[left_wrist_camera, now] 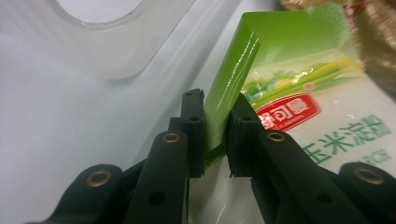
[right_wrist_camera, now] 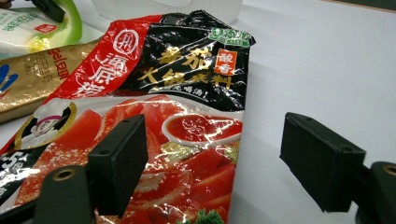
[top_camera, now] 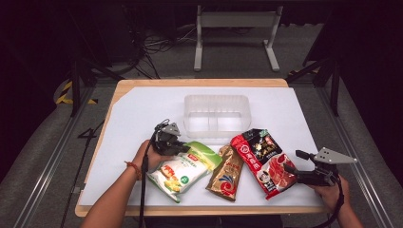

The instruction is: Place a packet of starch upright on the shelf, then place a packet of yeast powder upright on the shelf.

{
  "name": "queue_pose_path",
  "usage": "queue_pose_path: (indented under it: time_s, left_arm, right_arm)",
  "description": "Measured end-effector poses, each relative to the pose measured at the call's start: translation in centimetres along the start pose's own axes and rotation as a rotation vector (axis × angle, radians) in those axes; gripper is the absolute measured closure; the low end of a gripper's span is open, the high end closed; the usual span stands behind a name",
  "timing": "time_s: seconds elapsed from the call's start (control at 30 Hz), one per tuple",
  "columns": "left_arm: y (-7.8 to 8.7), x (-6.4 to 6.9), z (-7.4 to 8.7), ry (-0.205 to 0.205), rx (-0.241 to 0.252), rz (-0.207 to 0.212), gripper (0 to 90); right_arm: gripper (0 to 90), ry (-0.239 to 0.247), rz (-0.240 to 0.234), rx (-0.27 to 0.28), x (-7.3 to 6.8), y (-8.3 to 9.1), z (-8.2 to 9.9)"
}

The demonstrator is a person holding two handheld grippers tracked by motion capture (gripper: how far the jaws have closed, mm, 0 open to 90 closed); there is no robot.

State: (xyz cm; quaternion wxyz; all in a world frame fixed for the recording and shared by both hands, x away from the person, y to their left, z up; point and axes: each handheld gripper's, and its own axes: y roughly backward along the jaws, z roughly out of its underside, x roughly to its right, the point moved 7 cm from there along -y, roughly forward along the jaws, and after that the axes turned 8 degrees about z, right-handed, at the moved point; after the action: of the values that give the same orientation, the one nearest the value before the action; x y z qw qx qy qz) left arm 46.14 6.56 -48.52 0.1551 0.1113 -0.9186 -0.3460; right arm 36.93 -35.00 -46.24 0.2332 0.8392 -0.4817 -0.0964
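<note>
A green and white packet (top_camera: 183,168) lies at the front left of the white table top. My left gripper (top_camera: 186,148) pinches its green top edge. In the left gripper view the two black pads press the folded green edge of the packet (left_wrist_camera: 233,84) between them, with the left gripper (left_wrist_camera: 215,135) shut on it. A red and black packet (top_camera: 264,159) lies at the front right. My right gripper (top_camera: 291,162) stands open at its right edge. In the right gripper view the red and black packet (right_wrist_camera: 154,98) lies behind the wide-apart jaws of the right gripper (right_wrist_camera: 210,163).
A clear plastic tub (top_camera: 217,114) with two compartments stands at the middle of the table, behind the packets. A gold and brown packet (top_camera: 226,173) lies between the other two. The white sheet (top_camera: 142,109) is bare around the tub.
</note>
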Motion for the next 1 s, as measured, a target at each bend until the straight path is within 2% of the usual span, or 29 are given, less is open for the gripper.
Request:
queue_pose_path:
  time_s: [0.07, 0.13, 0.2, 0.23, 0.3, 0.33, 0.37, 0.5, 0.6, 0.7, 0.83, 0.93, 1.0]
  left_arm:
    - [0.7, 0.0, 0.1, 0.012, 0.041, -0.004, 81.0]
    - [1.5, 0.1, 0.2, 0.007, 0.053, -0.034, 81.4]
    - [1.9, 0.2, 0.2, 0.008, 0.071, -0.042, 82.0]
    - [3.1, 0.4, 0.1, 0.027, 0.138, -0.037, 82.3]
    - [3.4, 0.6, 0.1, 0.029, 0.156, -0.037, 82.8]
    - [4.3, 1.0, 0.0, 0.035, 0.203, -0.041, 83.1]
    - [4.8, 1.2, -0.1, 0.039, 0.227, -0.039, 83.3]
    - [6.3, 1.9, 0.0, 0.067, 0.289, -0.055, 83.8]
    - [7.7, 2.4, 0.1, 0.084, 0.338, -0.053, 83.9]
    - [8.8, 2.9, 0.1, 0.115, 0.397, -0.026, 84.1]
    - [9.7, 3.7, -0.4, 0.111, 0.434, -0.034, 84.4]
    - [10.7, 4.9, -1.1, 0.107, 0.481, -0.02, 84.5]
    - [11.2, 5.4, -1.5, 0.093, 0.486, -0.032, 84.6]
  right_arm:
    - [23.6, -0.002, 0.001, 0.0, 0.0, -0.1, -0.1]
    - [23.4, -0.001, -0.003, -0.003, -0.1, -0.2, -0.1]
    - [23.4, 0.005, -0.004, -0.007, -0.1, -0.4, -0.1]
    - [23.4, 0.005, -0.004, -0.006, -0.1, -0.4, -0.1]
    - [23.4, 0.004, -0.005, -0.001, -0.1, -0.4, -0.3]
    - [23.4, 0.001, -0.005, 0.001, -0.1, -0.4, -0.3]
    - [23.5, -0.005, -0.006, 0.004, -0.1, -0.4, -0.4]
    - [23.5, -0.003, -0.005, 0.0, -0.1, -0.6, -0.5]
    - [23.5, 0.001, -0.008, 0.001, -0.3, -0.6, -0.6]
    - [23.6, 0.002, -0.008, 0.004, -0.2, -0.7, -0.6]
    - [23.6, -0.005, -0.004, 0.004, 0.0, -0.8, -0.7]
    - [23.5, -0.011, 0.004, 0.002, 0.1, -0.6, -0.5]
    - [23.5, -0.011, 0.004, 0.006, 0.1, -0.5, -0.5]
